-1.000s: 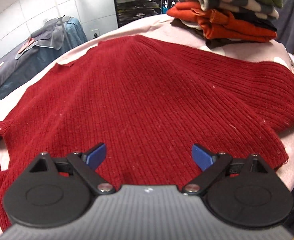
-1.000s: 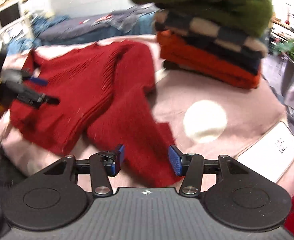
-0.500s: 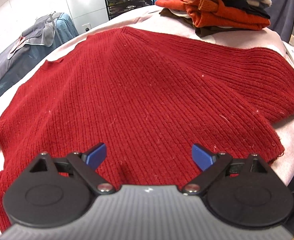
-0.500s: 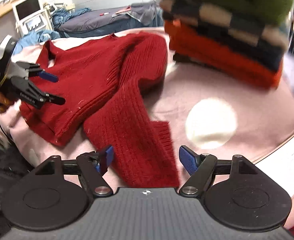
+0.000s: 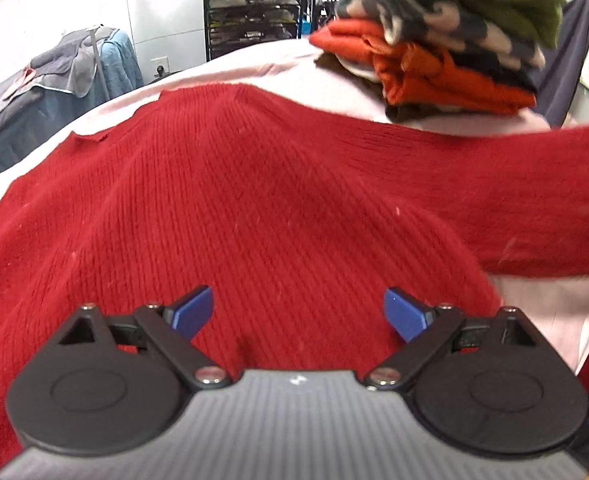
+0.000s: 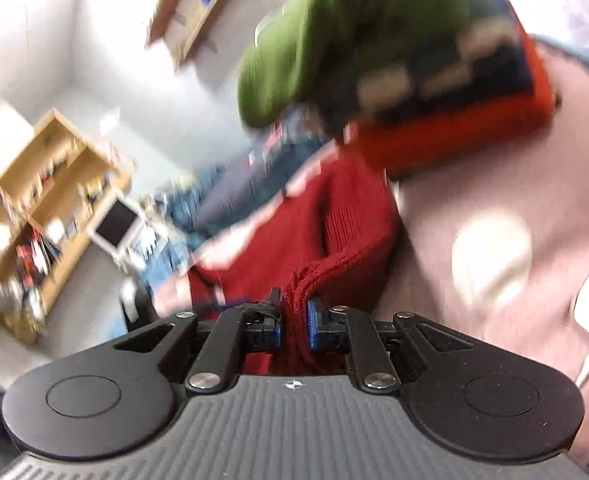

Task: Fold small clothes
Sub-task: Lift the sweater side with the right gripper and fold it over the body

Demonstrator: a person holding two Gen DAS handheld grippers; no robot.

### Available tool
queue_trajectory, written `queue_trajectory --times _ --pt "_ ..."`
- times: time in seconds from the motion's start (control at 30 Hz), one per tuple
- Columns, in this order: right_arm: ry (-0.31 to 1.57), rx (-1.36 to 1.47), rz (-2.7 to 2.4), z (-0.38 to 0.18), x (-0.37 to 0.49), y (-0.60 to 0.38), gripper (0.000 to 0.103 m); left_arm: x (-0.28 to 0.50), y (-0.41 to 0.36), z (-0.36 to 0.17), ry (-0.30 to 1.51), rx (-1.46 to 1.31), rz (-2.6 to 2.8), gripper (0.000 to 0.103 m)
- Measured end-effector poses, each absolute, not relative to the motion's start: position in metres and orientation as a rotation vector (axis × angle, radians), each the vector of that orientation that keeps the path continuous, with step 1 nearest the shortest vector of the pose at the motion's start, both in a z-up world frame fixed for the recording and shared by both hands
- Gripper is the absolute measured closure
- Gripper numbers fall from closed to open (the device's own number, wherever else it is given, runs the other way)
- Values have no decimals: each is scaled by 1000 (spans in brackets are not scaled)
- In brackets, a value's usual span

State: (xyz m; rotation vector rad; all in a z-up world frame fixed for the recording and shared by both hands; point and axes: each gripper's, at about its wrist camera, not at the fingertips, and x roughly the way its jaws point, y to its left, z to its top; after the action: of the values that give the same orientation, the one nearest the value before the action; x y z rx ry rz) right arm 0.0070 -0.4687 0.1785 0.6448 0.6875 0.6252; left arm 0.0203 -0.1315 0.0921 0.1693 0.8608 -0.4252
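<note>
Folded pile blurred; red sweater's sleeve cut off.

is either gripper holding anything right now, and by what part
The right gripper is shut on the red sweater, pinching the ribbed cuff end of one sleeve. The left gripper is open over the sweater body, holding nothing.

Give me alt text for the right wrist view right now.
The right gripper is shut on the cuff of the dark red ribbed knit sweater, lifted over the pink tablecloth. Behind, blurred, a stack of folded clothes topped by green.
</note>
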Motion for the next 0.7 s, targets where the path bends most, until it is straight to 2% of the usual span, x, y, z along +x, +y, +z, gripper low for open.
queue_trajectory --times 0.17,0.3,0.47,0.6,0.7 --pt "553 496 585 253 20 -479 82 49 -131 108 793 233 -380 9" --pt "517 513 616 272 29 -474 82 89 -127 122 716 252 -339 12" --pt "544 733 744 245 40 -444 81 159 -138 112 724 275 -334 44" --pt "519 910 790 247 41 -449 81 191 -177 83 831 399 -431 51" --pt "511 1015 826 249 47 -445 81 190 -201 63 836 487 -446 52"
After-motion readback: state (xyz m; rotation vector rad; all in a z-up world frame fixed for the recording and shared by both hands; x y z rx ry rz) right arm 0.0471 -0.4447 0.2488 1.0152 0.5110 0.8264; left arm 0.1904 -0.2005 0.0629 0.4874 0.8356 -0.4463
